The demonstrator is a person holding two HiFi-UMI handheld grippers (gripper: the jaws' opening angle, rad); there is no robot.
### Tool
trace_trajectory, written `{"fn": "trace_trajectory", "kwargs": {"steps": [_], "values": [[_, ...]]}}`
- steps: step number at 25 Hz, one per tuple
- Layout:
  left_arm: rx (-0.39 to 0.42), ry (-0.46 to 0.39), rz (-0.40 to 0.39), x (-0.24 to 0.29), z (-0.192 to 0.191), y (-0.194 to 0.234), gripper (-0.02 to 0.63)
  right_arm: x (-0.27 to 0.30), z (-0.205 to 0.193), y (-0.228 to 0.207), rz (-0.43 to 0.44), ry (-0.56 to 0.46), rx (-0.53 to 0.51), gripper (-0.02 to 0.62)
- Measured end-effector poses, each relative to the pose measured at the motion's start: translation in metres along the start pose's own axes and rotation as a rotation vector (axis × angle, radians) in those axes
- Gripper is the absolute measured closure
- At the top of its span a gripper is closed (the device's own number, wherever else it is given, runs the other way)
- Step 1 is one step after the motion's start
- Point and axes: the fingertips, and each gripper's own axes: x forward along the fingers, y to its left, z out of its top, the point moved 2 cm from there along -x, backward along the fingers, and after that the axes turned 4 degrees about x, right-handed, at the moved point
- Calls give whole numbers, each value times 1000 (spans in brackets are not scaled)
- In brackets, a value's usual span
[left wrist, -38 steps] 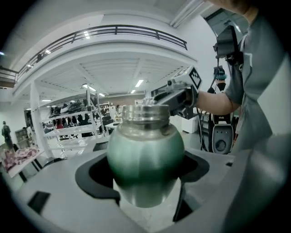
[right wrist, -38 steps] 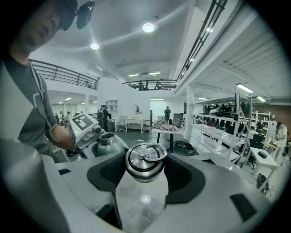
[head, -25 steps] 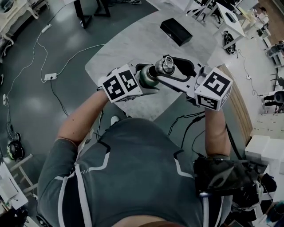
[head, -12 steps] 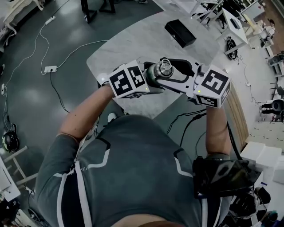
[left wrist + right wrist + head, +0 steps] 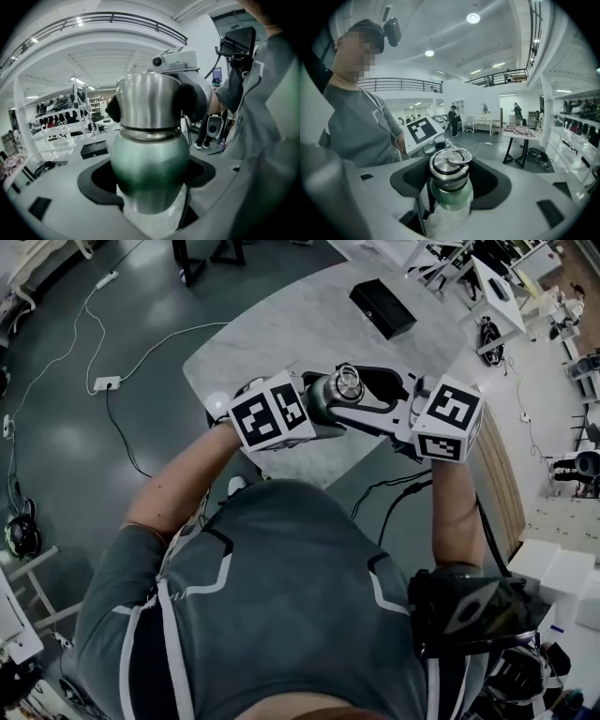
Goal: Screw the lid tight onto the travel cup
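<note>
The travel cup has a green body [image 5: 317, 399] and a steel lid [image 5: 348, 382] with a ring on top. It is held in the air above the table's near edge, tilted. My left gripper [image 5: 314, 409] is shut on the green body [image 5: 150, 164], a black pad on either side. My right gripper [image 5: 354, 390] comes in from the right, and its pads [image 5: 190, 101] press the sides of the lid [image 5: 147, 105]. In the right gripper view, the lid [image 5: 450, 169] sits between the jaws of the right gripper [image 5: 450, 180], above the green body [image 5: 451, 199].
A marble-topped table [image 5: 281, 329] lies below the cup, with a black box [image 5: 382, 307] at its far end. White cables and a power strip [image 5: 106, 385] run over the dark floor at left. Workbenches and people stand far off.
The right gripper's marker cube has rolled a little around the lid. The left gripper and the cup body have stayed about where they were.
</note>
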Motion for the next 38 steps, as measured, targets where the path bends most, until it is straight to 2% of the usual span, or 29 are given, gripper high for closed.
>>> {"fn": "trace_trajectory", "kwargs": {"steps": [5,11,15,18,20,23,26,30,33,35,38], "values": [[36,-28,-36,-7,10,-7,219,-4,9,13,73,-6,-108,318],[118,-54,-131,3,25,-25,219,-25,4,28,242,17,-233,318],[134,-59,-176,-5,25,-30,219,-20,6,35,282,48,-204,318],[43,-22,-98,-8,16,-15,219,-11,10,21,219,-5,-192,318],[3,20,-41,-3,8,-6,219,-7,6,9,151,-47,-143,318],[-24,82,44,2,-6,2,219,-2,-5,-2,27,-91,-55,318],[-63,107,120,2,-13,10,219,2,-8,-11,-95,-147,57,318],[-80,134,154,-1,-22,19,219,11,-9,-19,-224,-152,157,318],[-67,101,101,-4,-16,14,219,9,-4,-14,-213,-161,148,316],[-51,57,31,-8,-5,8,219,5,4,-7,-149,-175,94,315],[-14,3,-48,-14,15,0,219,-4,15,4,-34,-183,-8,280]]}}
